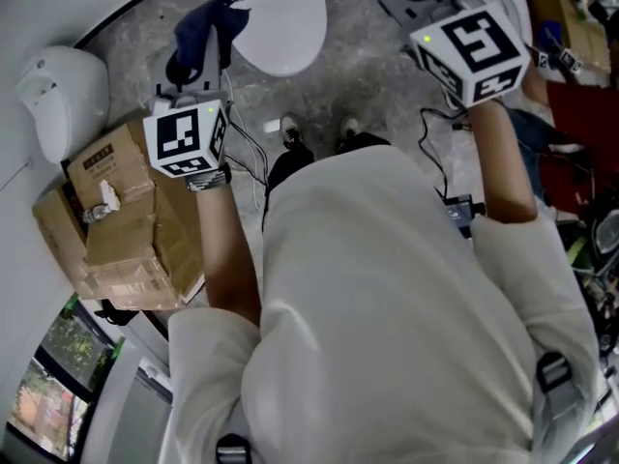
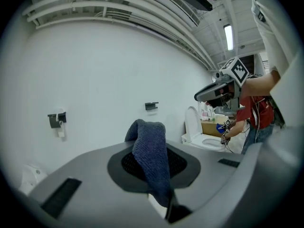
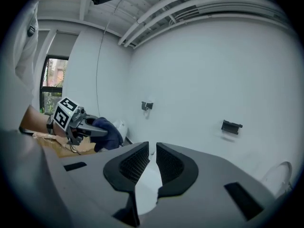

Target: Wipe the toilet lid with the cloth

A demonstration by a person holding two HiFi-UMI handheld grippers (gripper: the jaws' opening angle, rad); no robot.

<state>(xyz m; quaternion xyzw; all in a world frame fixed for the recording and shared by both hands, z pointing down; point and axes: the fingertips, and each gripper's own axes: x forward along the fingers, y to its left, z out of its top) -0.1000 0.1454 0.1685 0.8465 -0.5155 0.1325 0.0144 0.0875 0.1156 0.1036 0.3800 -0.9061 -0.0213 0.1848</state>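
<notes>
My left gripper (image 1: 214,29) is shut on a dark blue cloth (image 1: 205,22), held up in front of the white toilet lid (image 1: 282,13). In the left gripper view the cloth (image 2: 151,153) drapes over the closed jaws and hangs toward the camera. In the right gripper view the left gripper (image 3: 84,128) shows with the cloth (image 3: 109,134) bunched at its tip. My right gripper (image 3: 152,152) is raised at the right, its marker cube (image 1: 473,48) in the head view. Its jaws stand a narrow gap apart with nothing between them.
Cardboard boxes (image 1: 121,220) are stacked at my left beside another white toilet (image 1: 58,95). A white wall with small black holders (image 2: 151,106) faces both grippers. A person in red (image 2: 259,115) works at a further toilet (image 2: 205,137) with its lid up. Cables run over the floor.
</notes>
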